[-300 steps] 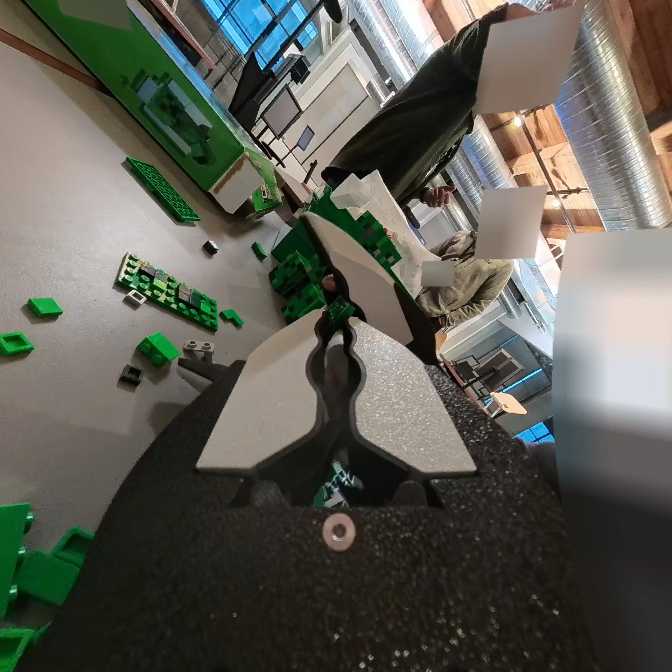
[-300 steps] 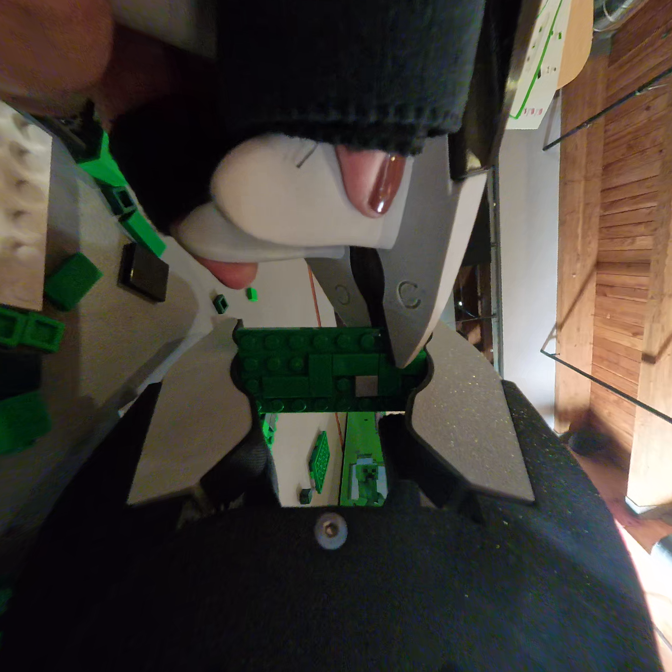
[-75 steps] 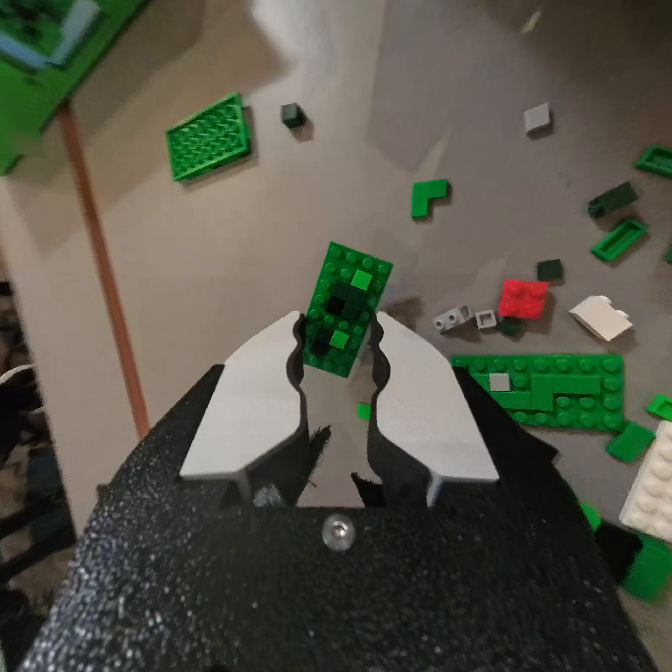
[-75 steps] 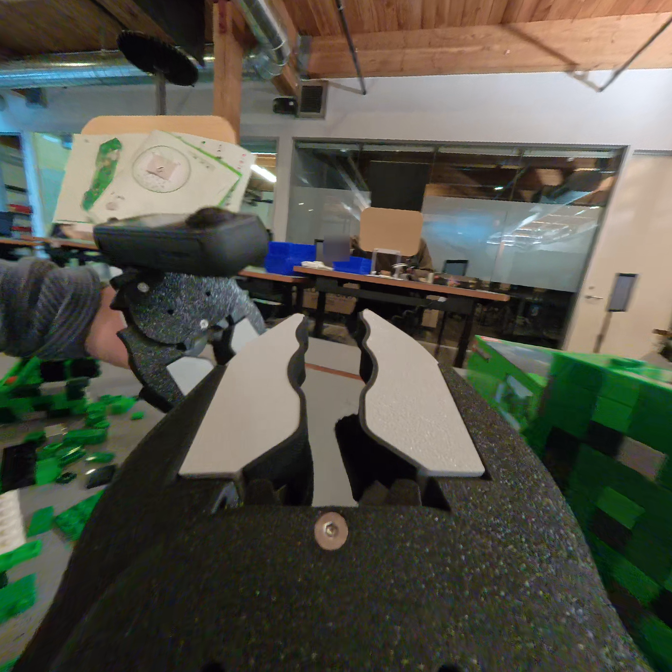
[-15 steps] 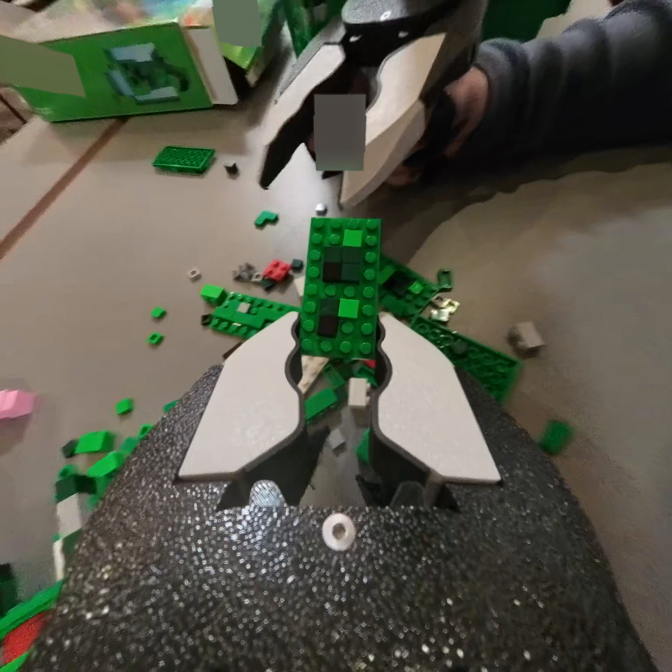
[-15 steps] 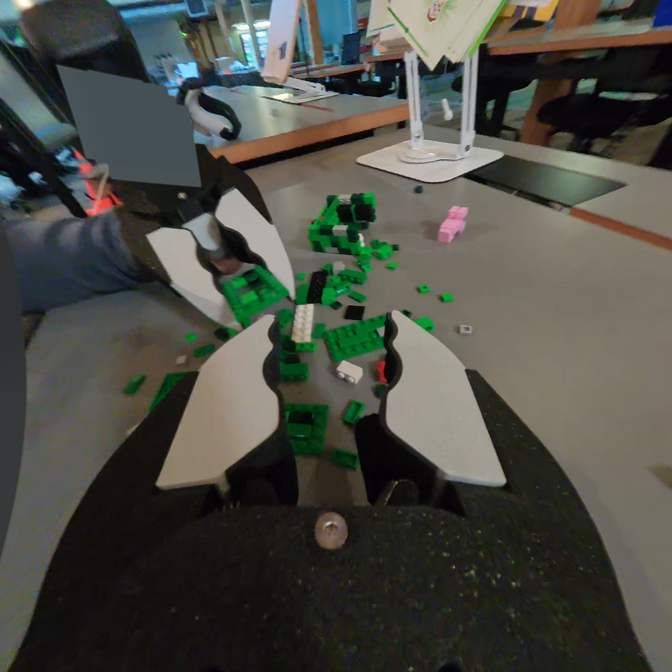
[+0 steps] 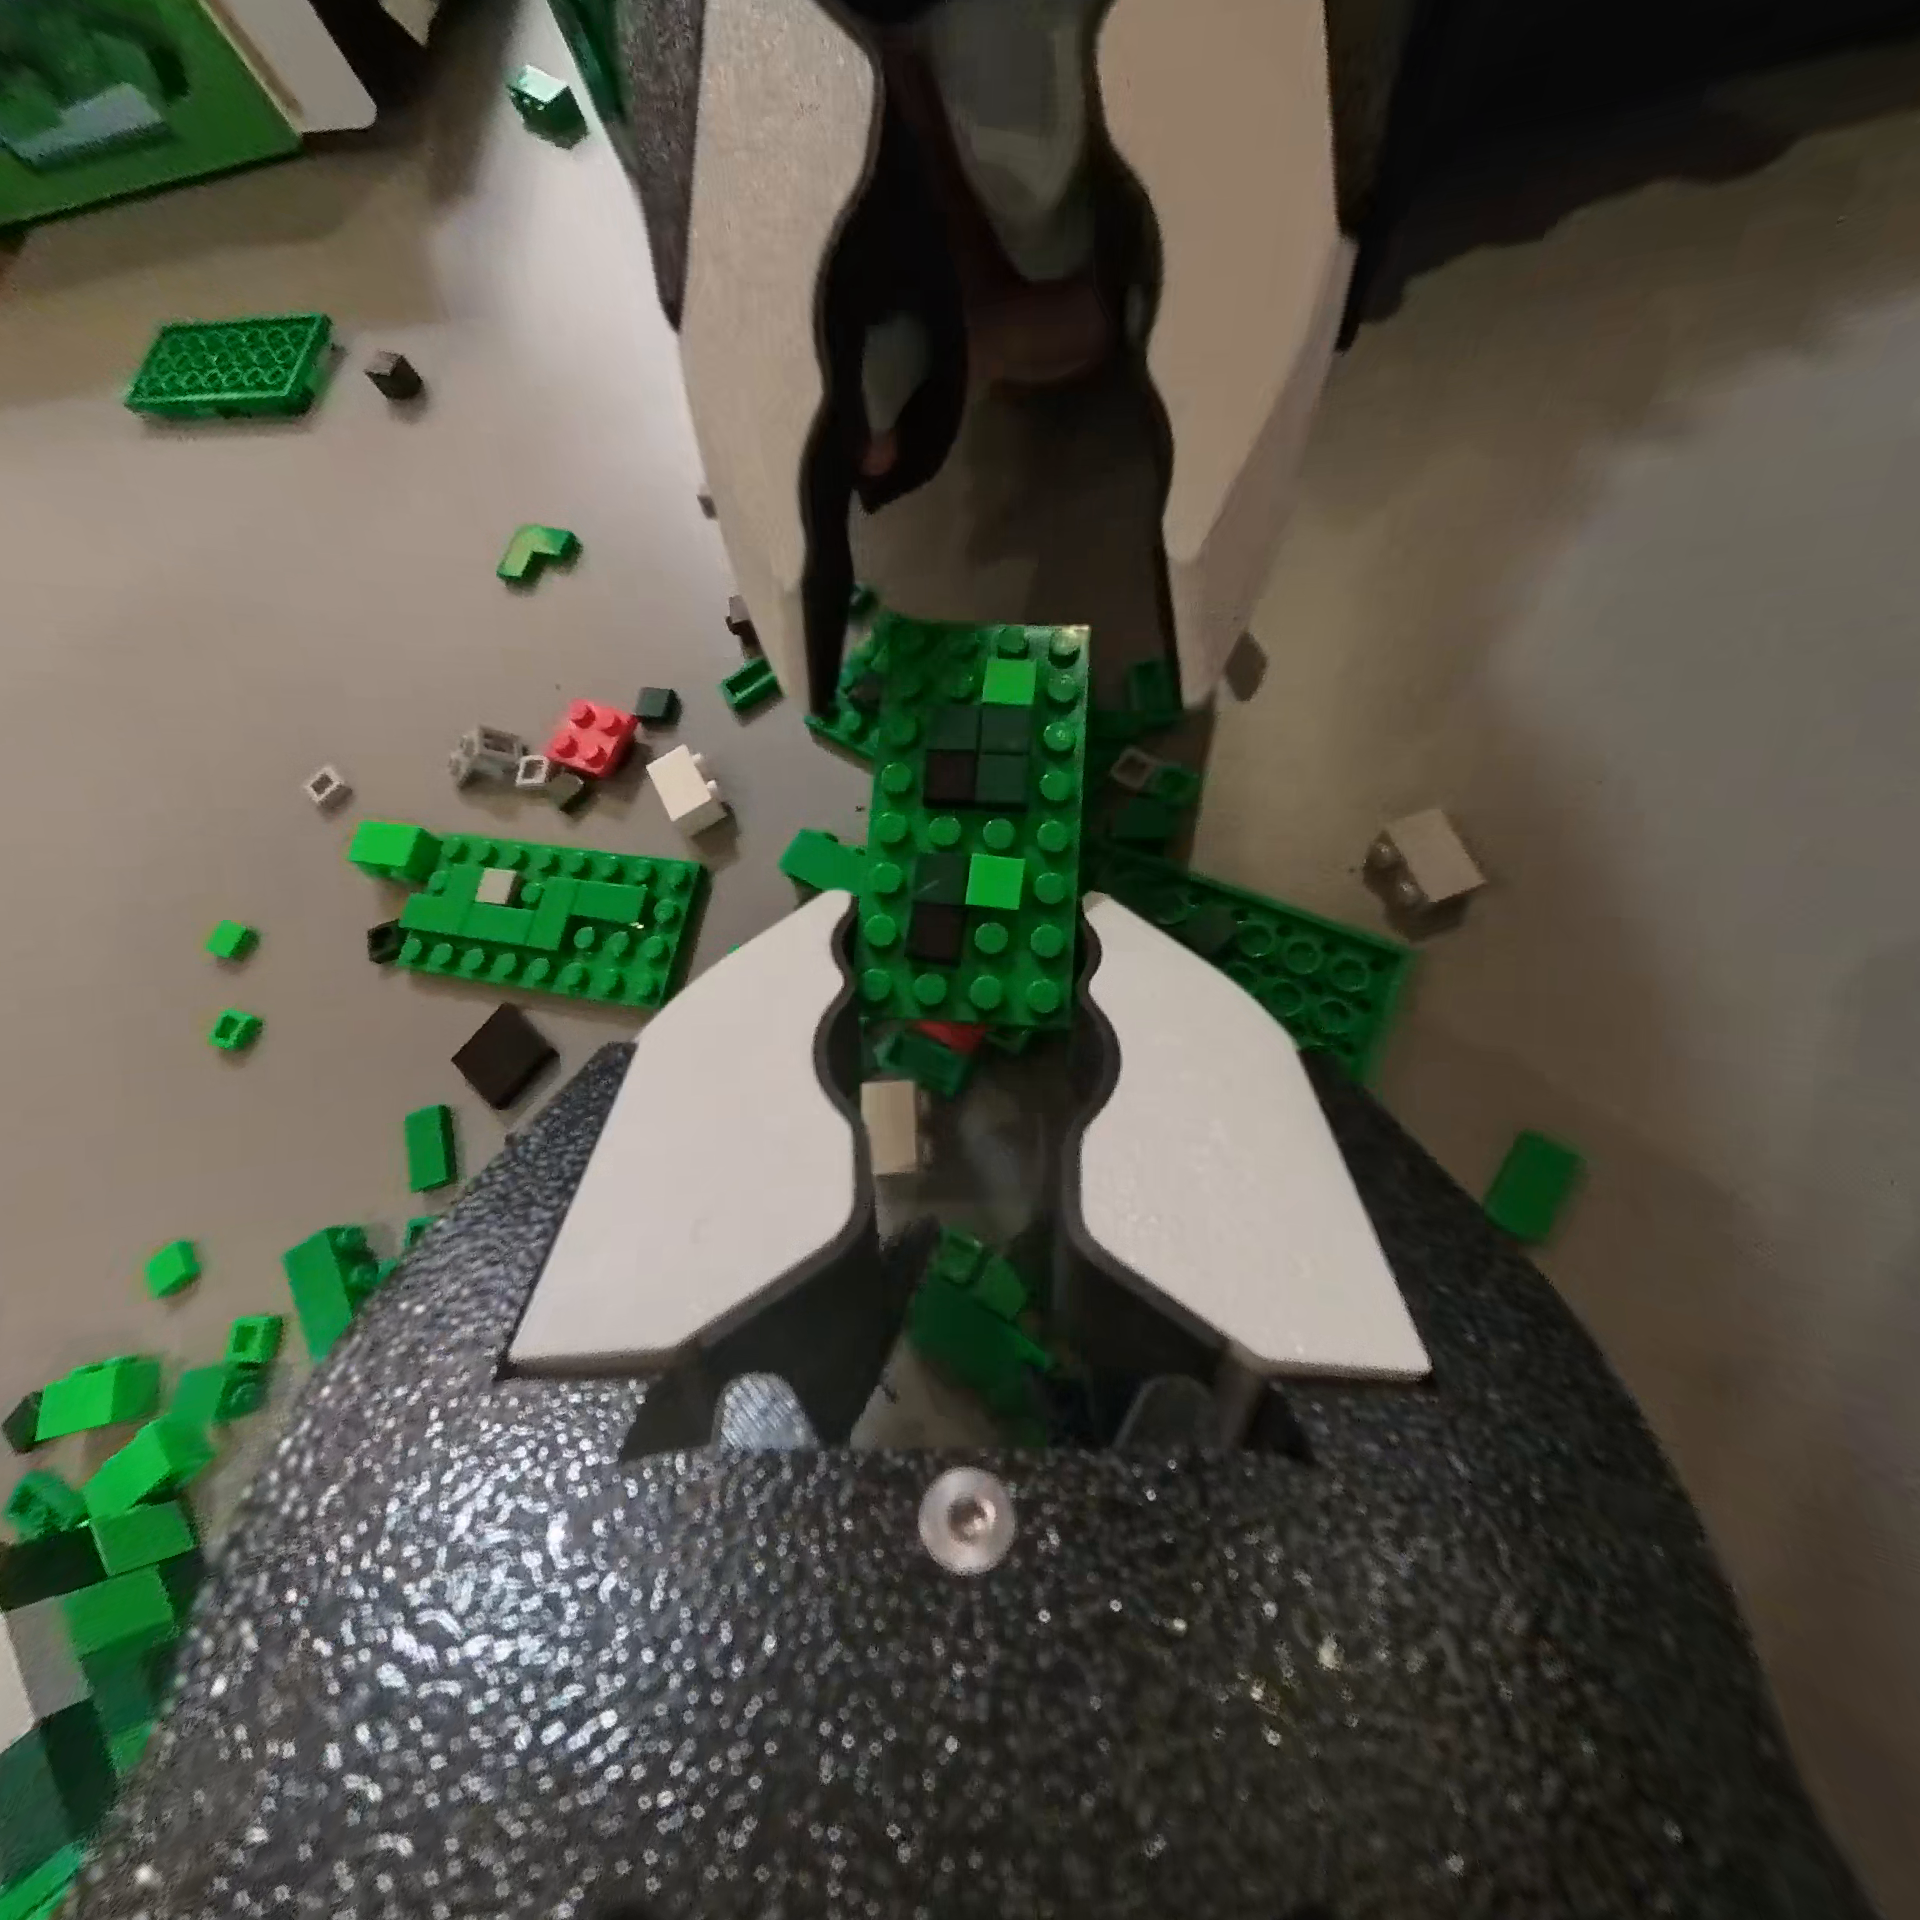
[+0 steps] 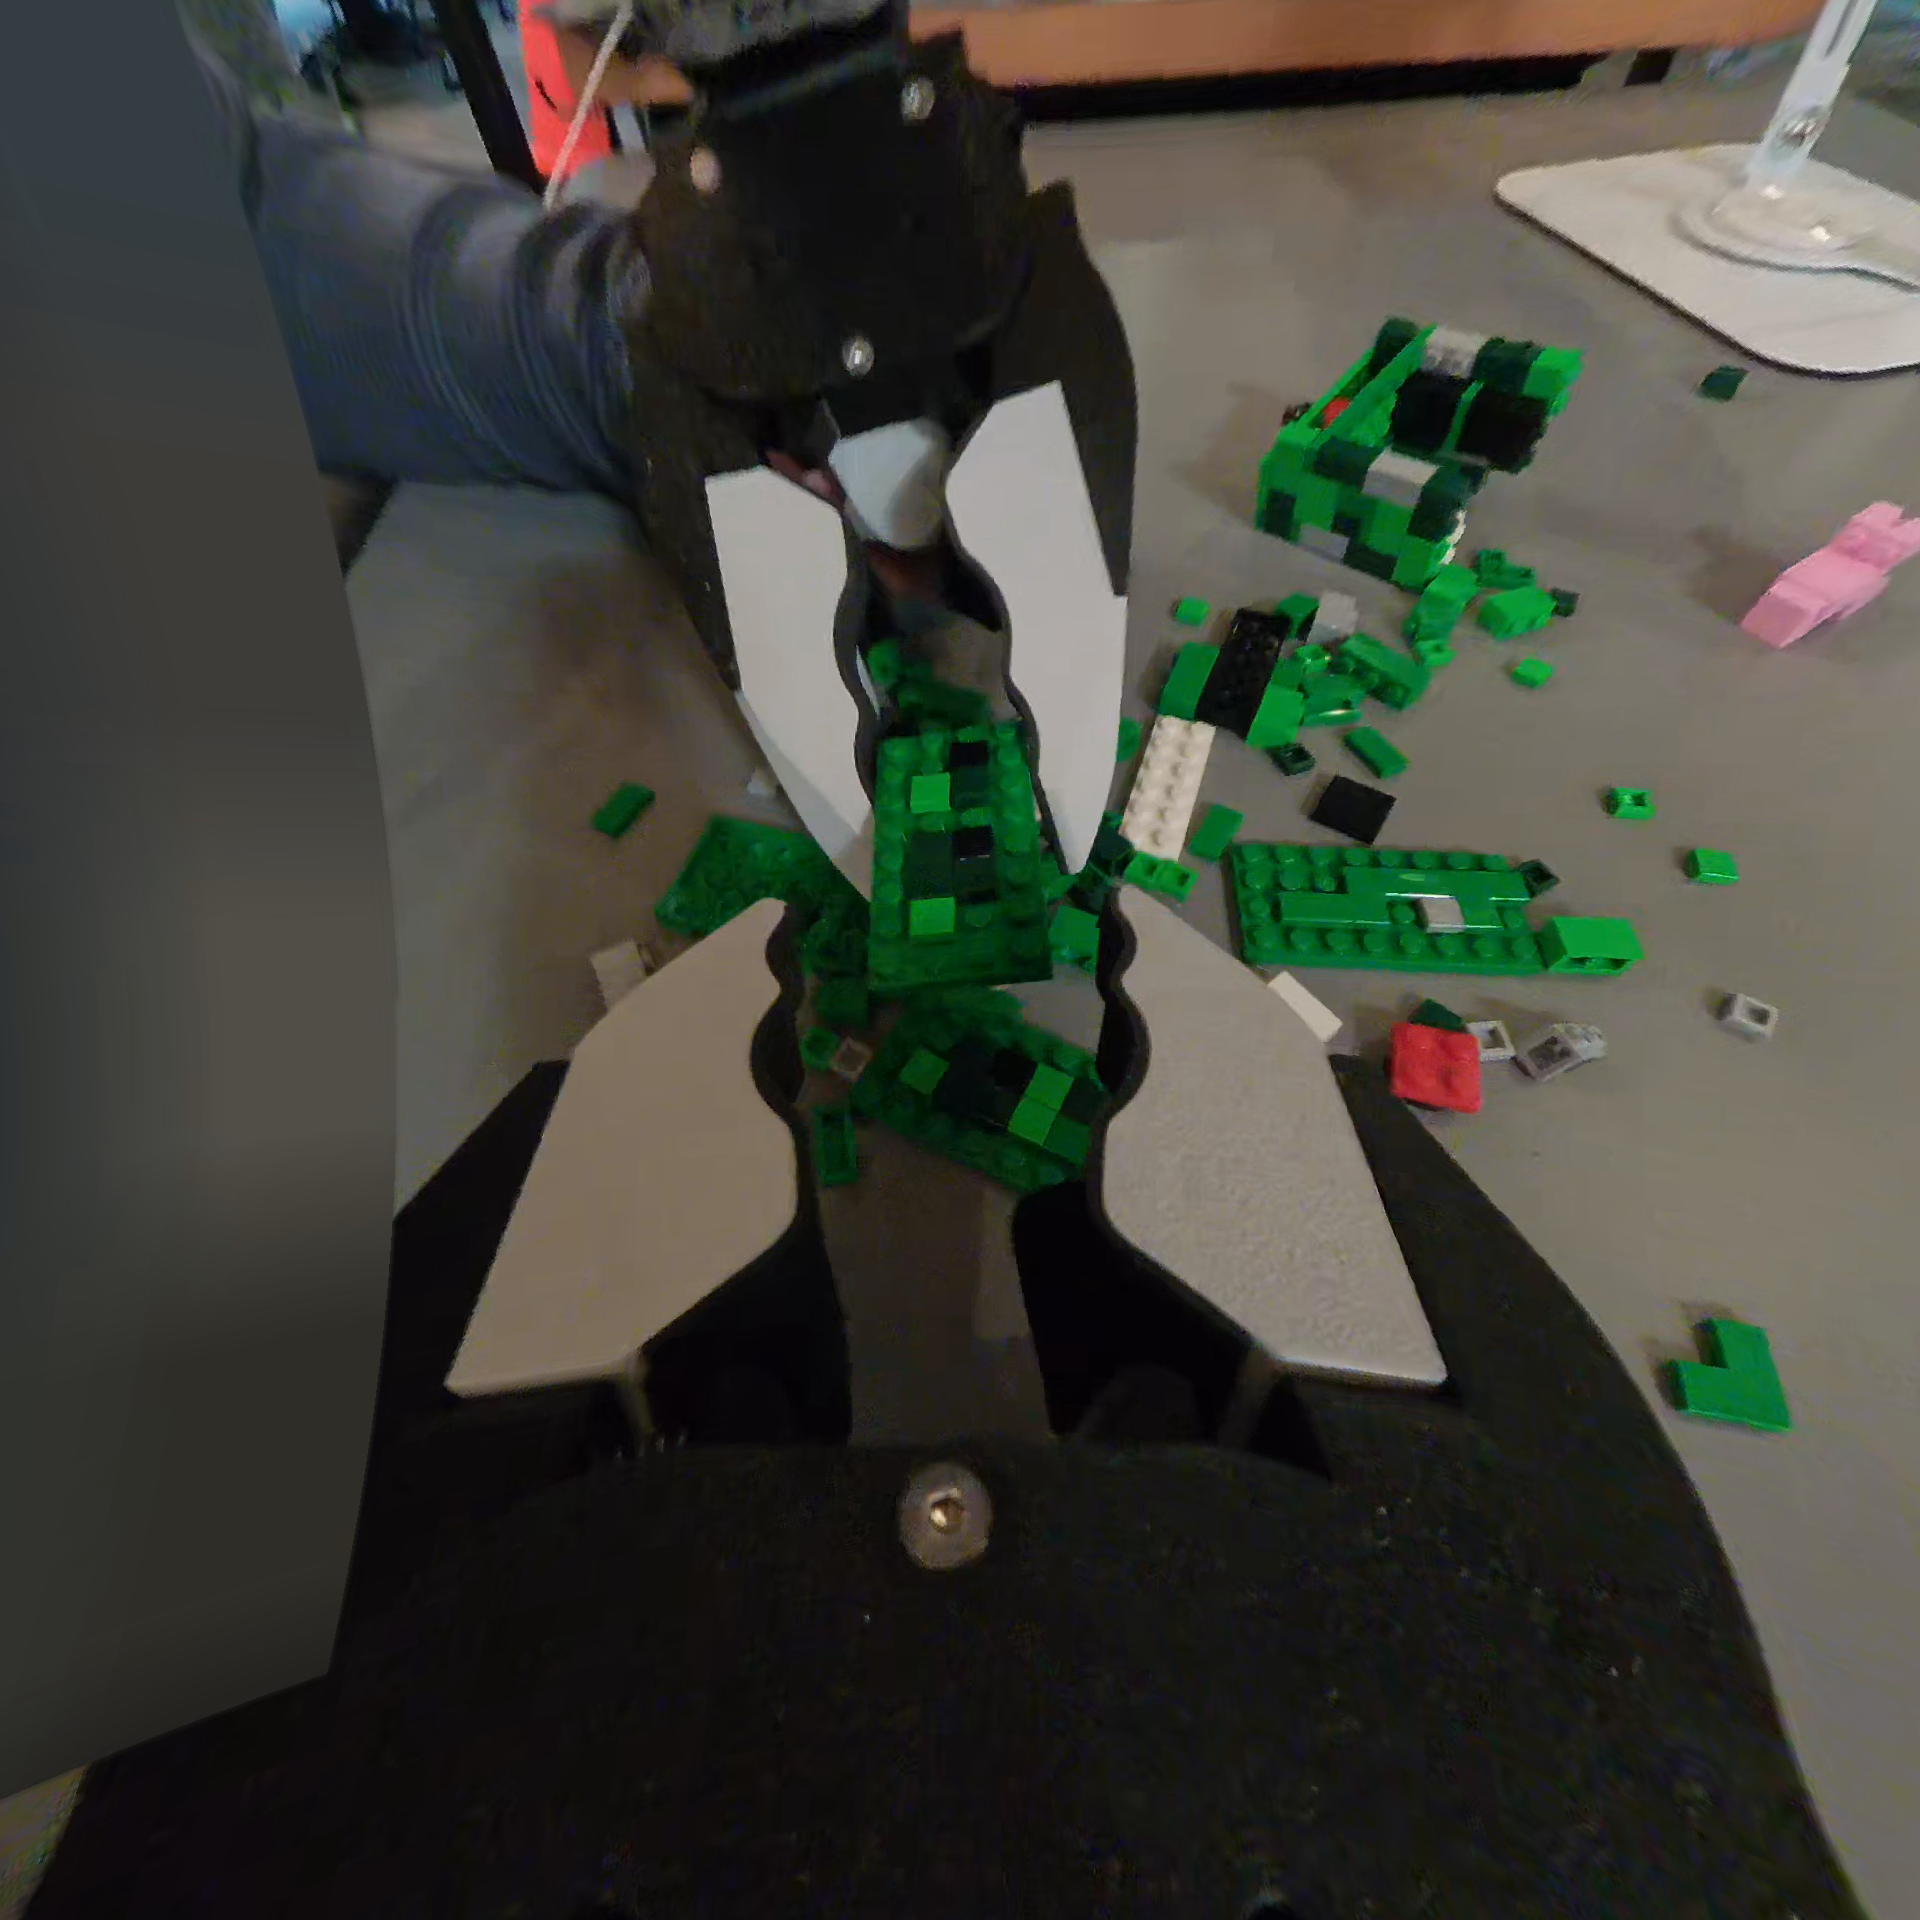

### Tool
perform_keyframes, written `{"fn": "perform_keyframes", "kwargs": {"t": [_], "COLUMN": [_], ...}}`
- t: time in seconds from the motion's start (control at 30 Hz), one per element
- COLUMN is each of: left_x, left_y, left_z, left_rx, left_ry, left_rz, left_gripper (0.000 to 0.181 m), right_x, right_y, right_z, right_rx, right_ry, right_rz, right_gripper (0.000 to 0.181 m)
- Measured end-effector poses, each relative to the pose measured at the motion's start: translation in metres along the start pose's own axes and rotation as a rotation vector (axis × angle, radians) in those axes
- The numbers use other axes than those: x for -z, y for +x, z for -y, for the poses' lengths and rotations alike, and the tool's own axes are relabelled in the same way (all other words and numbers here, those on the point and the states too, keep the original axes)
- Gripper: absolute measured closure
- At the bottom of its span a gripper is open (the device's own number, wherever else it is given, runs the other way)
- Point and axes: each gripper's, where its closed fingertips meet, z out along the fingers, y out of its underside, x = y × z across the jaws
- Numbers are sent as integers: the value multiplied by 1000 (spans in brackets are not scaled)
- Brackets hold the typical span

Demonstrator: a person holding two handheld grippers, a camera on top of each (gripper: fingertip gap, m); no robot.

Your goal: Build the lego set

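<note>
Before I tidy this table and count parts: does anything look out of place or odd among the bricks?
Mostly a normal build scatter of green pieces. Odd ones: a pink figure lying alone at the far right, and a lone red brick. The left gripper holds a studded green plate in the air.

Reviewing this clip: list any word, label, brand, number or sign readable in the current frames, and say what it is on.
No text can be read in either view.
Green box: only blurred printed artwork shows, with no legible lettering.
Green plate in the left claw: studs and tiles only, no readable marks.
</note>
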Motion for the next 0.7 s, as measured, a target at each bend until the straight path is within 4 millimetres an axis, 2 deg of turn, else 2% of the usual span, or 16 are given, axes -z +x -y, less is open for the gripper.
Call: {"fn": "perform_keyframes", "kwargs": {"t": [0.07,0.17,0.3,0.37,0.57,0.7], "left_x": [-1,-2,-4,-3,10,22], "left_y": [2,6,6,2,-5,-16], "left_z": [0,1,2,6,27,38], "left_rx": [-8,-5,4,-14,-90,-28], "left_ry": [-1,19,47,73,254,369], "left_rz": [-6,-34,-35,-8,83,125], "left_gripper": [145,145,145,142,115,112], "right_x": [-4,-6,-4,-3,9,14], "right_y": [-3,-4,-4,-2,5,11], "right_z": [-5,-7,-5,0,22,33], "right_rx": [39,71,64,60,32,62], "right_ry": [-40,-65,-46,-11,174,257], "right_rz": [-9,-20,-14,-22,-52,-116], "right_gripper": [130,145,145,145,146,145]}}
